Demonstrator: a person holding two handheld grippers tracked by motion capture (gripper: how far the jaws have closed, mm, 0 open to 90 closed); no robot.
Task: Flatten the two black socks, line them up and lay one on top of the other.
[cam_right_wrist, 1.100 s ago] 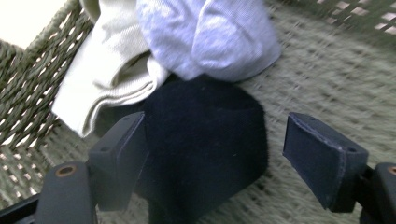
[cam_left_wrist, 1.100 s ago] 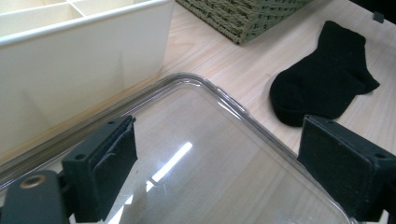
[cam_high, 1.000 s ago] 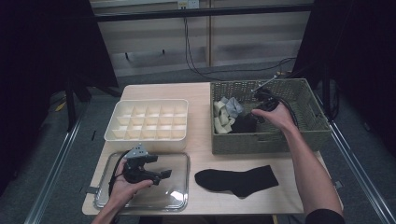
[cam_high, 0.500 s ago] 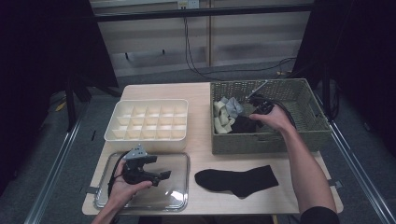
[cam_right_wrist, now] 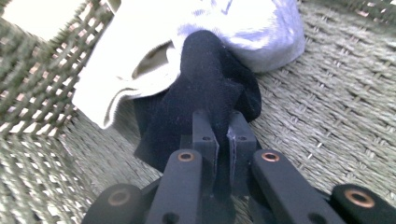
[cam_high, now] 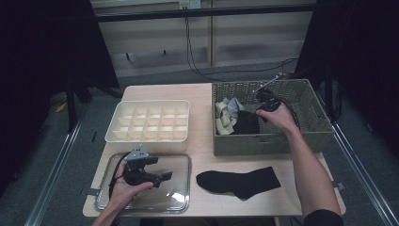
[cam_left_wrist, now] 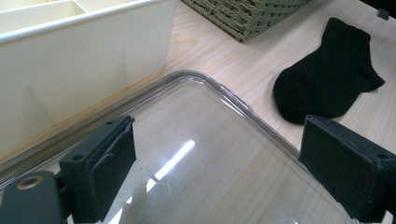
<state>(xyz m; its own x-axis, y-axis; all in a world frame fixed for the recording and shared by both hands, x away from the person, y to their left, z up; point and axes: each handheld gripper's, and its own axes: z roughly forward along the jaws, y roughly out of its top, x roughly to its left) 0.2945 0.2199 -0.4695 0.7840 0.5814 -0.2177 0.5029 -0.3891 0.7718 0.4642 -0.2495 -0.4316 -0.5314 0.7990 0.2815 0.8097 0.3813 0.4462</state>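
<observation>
Work in hand: pulling a black sock [cam_right_wrist: 205, 88] out of the basket [cam_high: 282, 141], probably to pair it with the loose sock [cam_high: 240, 181] on the table [cam_high: 202, 92].
Right gripper [cam_right_wrist: 218, 126]: inside the basket, near its left half; its jaws have just been closing and now pinch a fold of the black sock between the pads.
Left gripper [cam_high: 162, 177]: over the clear lid [cam_high: 181, 162] at the table's front left corner, jaws wide, nothing between them.
Black sock: in the basket, lying partly on a pale sock [cam_right_wrist: 154, 51] and touching it.
Loose sock: flat near the table's front edge, between the lid and the table's right edge.
Organizer [cam_high: 148, 122]: cream, with dividers, just behind the lid on the table's left side; the cells seen from above look empty.
Risk, thin grip: only a small fold is pinched, so a quick lift may let the sock slip free.
Risk, snag: the pale sock lies against the black one and may be dragged up with it; the fabric could also catch on the weave.
Hard to tell: how many socks are in the basket, since the hand [cam_high: 277, 117] and near wall cover part of it; whether the pinch takes one layer or two; the black sock's lower end is behind the jaws.
</observation>
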